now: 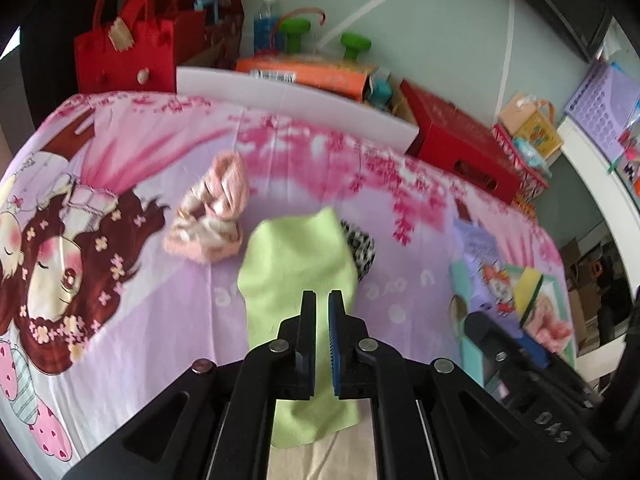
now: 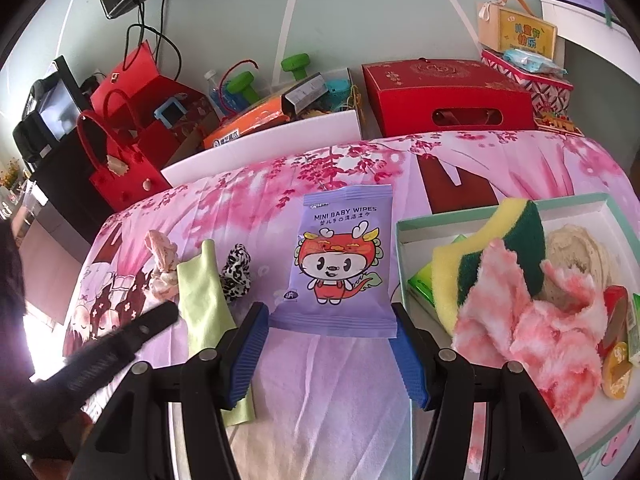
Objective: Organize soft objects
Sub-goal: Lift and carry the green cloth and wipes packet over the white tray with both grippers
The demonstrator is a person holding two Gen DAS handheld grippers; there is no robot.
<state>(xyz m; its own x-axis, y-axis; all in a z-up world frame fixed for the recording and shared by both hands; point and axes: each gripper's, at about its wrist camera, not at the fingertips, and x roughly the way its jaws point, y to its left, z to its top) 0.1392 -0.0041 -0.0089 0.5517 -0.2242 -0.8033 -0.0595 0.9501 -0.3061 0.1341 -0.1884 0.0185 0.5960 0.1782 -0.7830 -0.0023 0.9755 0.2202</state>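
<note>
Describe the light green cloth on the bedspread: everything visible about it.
The light green cloth is a thin, soft, plain rectangle, lying flat and lengthwise on the cartoon-print bedspread. Its near end hangs past the spread's edge. Its far corner overlaps the black-and-white scrunchie. The left hand-held gripper sits over it, jaws nearly shut; whether they pinch it is unclear.

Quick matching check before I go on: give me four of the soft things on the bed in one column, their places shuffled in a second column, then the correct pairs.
Things:
1. green cloth
2. baby wipes pack
3. yellow and green sponge
4. leopard-print scrunchie

Places:
A. inside the white box, under a fluffy pink cloth
B. flat on the sheet, ahead of the right gripper and its open jaws
C. on the sheet beside the green cloth, on the wipes' side
D. stretched along the sheet below the left gripper

Pairs: 1-D, 2-B, 3-A, 4-C
</note>
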